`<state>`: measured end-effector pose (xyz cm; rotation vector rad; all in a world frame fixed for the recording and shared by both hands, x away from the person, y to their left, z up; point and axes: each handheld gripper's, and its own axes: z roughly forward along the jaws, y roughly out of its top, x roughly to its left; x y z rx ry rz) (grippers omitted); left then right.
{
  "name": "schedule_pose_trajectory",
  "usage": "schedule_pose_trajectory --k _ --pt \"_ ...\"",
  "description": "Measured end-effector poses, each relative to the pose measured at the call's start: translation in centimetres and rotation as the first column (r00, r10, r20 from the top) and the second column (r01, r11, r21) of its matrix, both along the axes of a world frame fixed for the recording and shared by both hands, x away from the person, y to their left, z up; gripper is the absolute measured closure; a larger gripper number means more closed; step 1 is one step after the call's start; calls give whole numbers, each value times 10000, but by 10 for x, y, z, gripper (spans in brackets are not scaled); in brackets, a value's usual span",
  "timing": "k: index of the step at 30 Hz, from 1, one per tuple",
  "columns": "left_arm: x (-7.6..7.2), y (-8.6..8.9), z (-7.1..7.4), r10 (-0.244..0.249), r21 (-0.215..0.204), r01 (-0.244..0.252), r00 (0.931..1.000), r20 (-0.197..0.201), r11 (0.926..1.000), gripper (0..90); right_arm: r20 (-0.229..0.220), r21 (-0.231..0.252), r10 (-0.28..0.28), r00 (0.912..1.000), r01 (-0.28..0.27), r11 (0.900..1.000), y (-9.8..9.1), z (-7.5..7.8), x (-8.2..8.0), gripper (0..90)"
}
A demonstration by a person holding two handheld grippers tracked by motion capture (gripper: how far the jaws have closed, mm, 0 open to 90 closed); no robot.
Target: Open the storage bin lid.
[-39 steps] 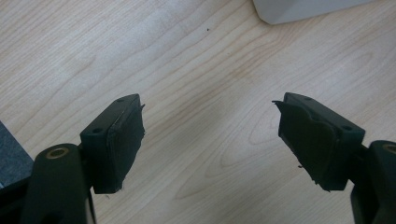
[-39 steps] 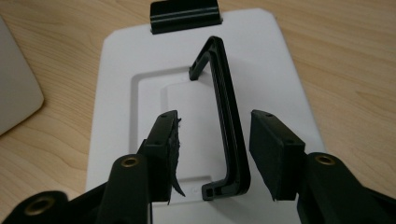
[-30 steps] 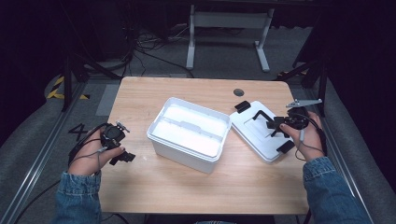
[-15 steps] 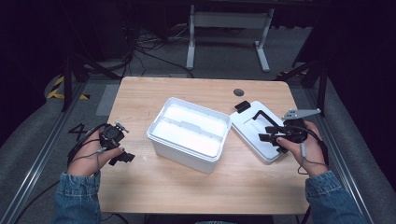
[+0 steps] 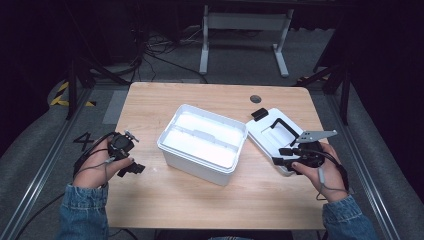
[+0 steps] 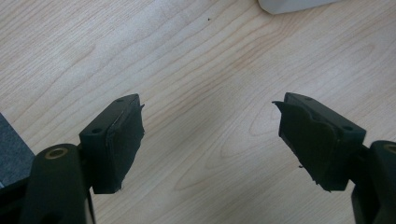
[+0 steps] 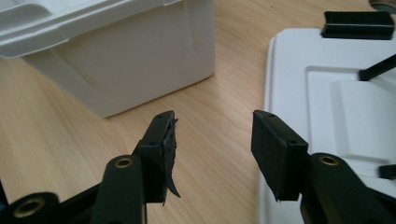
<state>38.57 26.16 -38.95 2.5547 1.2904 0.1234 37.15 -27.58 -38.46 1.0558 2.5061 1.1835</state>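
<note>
- The lid (image 5: 280,136) is white plastic, flat on the worktop (image 5: 200,200) at the right side, with a black carry handle (image 5: 284,126) across its top and a black latch (image 5: 259,113) at its far edge.
- Just to its left sits the white box (image 5: 202,142), open on top, with a ridge running across the inside. Box and lid look close but apart.
- The right gripper (image 5: 280,156) sits over the lid's near edge. Its fingers have just been opening and now stand wide, with nothing between them.
- The left gripper (image 5: 129,170) hangs over bare wood at the worktop's left, well apart from the box. Its fingers are spread wide too, holding nothing.
- The right gripper view gets in close: the lid's edge (image 7: 327,93) runs right beside the right-hand finger (image 7: 275,149), and the box wall (image 7: 140,65) is off to the left.
- The left gripper view shows wood grain between the fingers (image 6: 116,144) and a corner of the box (image 6: 294,4) at the top edge.
</note>
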Motion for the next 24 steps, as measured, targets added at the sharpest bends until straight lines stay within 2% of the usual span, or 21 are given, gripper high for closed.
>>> schedule_pose_trajectory --k 3,4,5,7,10,15,21,22,24 --pt "0 0 0 -37 37 37 10000 -13 10000 228 -86 340 248 9997 -245 9991 5 -5 -6 499" --pt "1 0 0 -90 96 89 9999 51 9999 228 -53 321 317 9995 -315 9990 7 -7 -9 499" --pt "0 -2 -1 71 -98 -72 9999 -130 9999 228 -50 316 363 9993 -361 9988 8 -9 -10 499" --pt "-1 -2 -1 102 -82 -103 9999 -140 9999 228 -50 317 424 9991 -422 9986 11 -13 -13 499" --pt "0 -2 0 -68 20 68 10000 10 10000 228 -204 49 581 9981 -580 9983 15 -16 -16 496" --pt "0 -1 0 -53 -5 53 10000 55 10000 227 -185 -11 433 9989 -433 9991 15 -21 -16 492" --pt "1 -1 0 -58 -35 58 10000 38 10000 226 -229 -284 304 9993 -310 9991 18 -35 -18 487" --pt "1 -1 0 22 -154 -23 10000 -53 9999 226 -237 -301 338 9991 -345 9990 19 -38 -18 486" --pt "2 0 0 -134 5 134 9999 41 9999 225 -257 -356 377 9990 -386 9986 22 -43 -19 486"
